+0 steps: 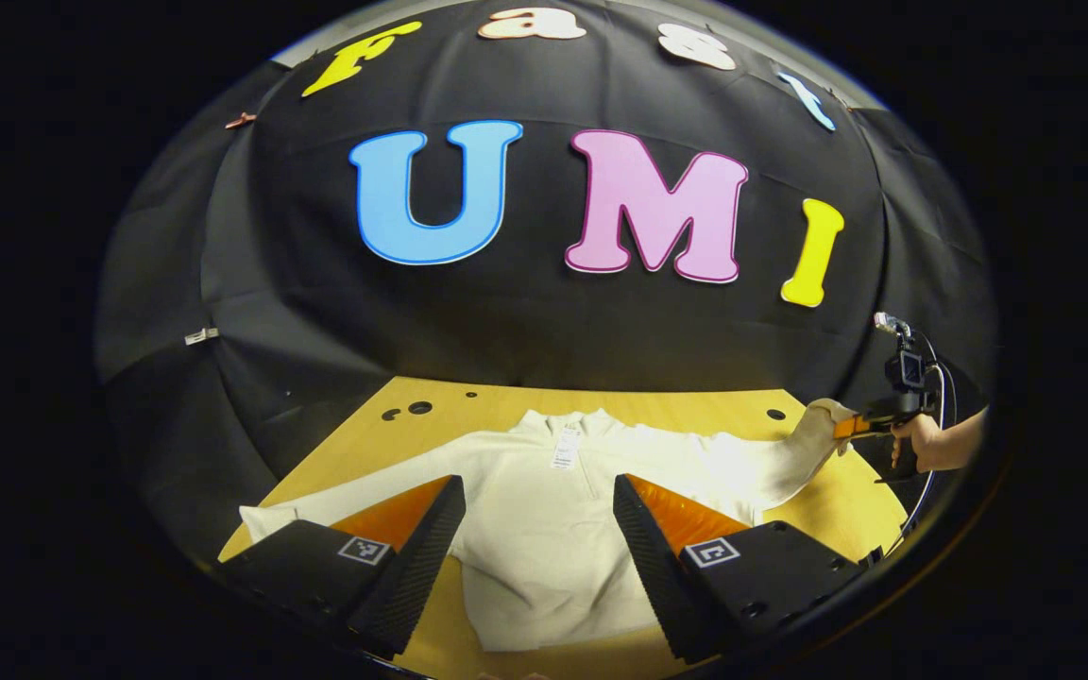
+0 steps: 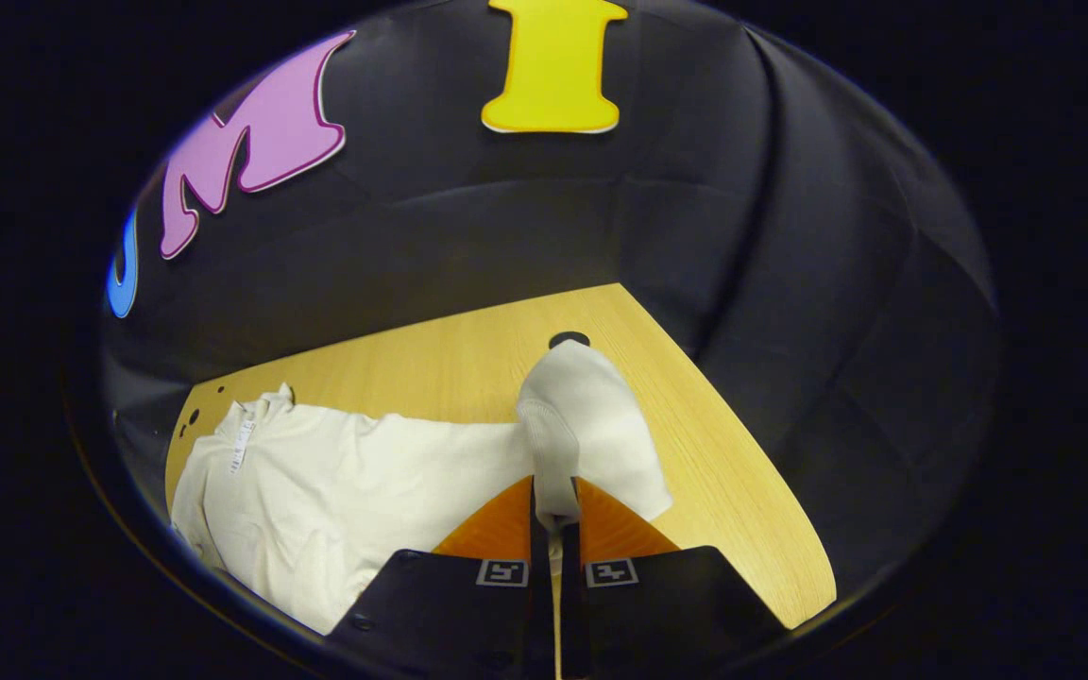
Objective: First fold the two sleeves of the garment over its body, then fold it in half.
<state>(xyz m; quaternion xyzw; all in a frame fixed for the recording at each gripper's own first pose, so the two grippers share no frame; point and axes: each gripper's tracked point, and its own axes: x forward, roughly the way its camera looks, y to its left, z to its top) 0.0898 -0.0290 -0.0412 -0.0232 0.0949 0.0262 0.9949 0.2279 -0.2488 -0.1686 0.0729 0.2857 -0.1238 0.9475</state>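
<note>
Wooden table (image 1: 846, 515), white garment (image 1: 544, 529); left claw (image 1: 538, 529) agape, right claw (image 2: 555, 518) pinching sleeve (image 2: 582, 425)

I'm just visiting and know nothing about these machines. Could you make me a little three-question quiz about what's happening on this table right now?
1. True or false: the right gripper is pinching the sleeve cuff of the white garment.
2. The left gripper hovers over the garment with its fingers: A) open, B) shut on the collar, C) shut on the other sleeve.
3. Fill in: the garment lies on a wooden ____.

Key
1. True: both fingers press on the cuff, lifting it off the table.
2. A: the fingers stand wide apart, holding nothing.
3. Table.
</note>
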